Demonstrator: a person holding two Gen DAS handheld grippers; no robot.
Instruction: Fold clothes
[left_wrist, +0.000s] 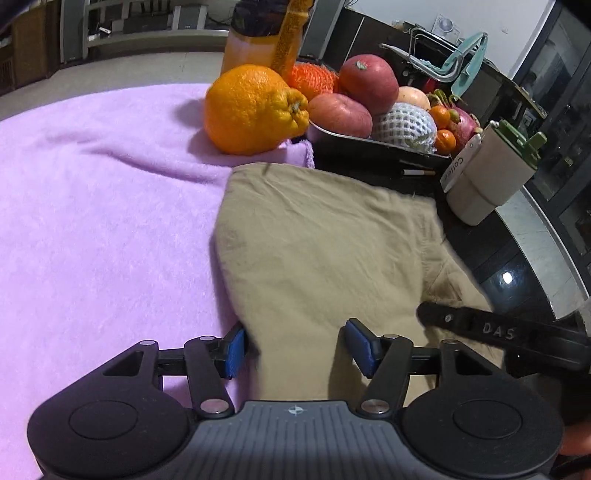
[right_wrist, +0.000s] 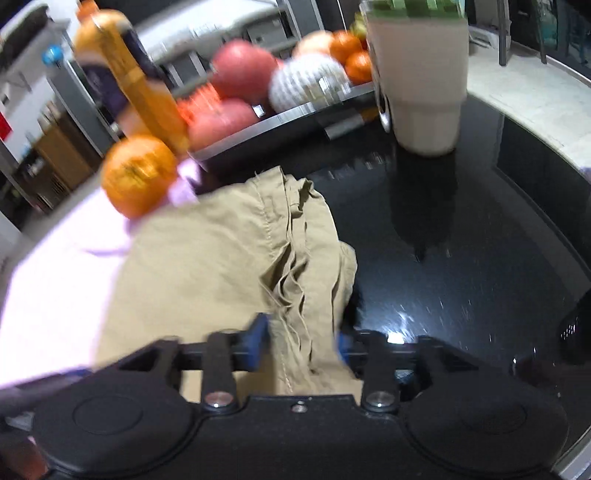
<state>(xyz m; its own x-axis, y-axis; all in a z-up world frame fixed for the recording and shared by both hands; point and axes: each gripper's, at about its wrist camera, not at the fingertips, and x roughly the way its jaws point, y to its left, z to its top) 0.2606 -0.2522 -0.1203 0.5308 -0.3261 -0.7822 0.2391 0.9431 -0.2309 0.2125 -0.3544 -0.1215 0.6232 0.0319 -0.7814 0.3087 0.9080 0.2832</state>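
I judge this to be the end of a fold: the khaki garment (left_wrist: 317, 251) lies doubled on the table, partly on the lilac blanket (left_wrist: 103, 206) and partly on the black glass top (right_wrist: 461, 258), with the big orange (left_wrist: 255, 109) just beyond its far edge. My left gripper (left_wrist: 293, 349) stands well apart, blue pads either side of the near hem and not pressing it. My right gripper (right_wrist: 301, 345) is narrower, straddling the bunched, frayed seam, and I see a gap at each pad, so I read it as let go. Next I need to lift both clear without dragging cloth, then pick the edge for a second fold, keeping away from the cream cup (left_wrist: 487, 177) and fruit tray (left_wrist: 369, 146). The right view is smeared, so contact at the right pad is uncertain; the garment's near side is hidden under both tools.
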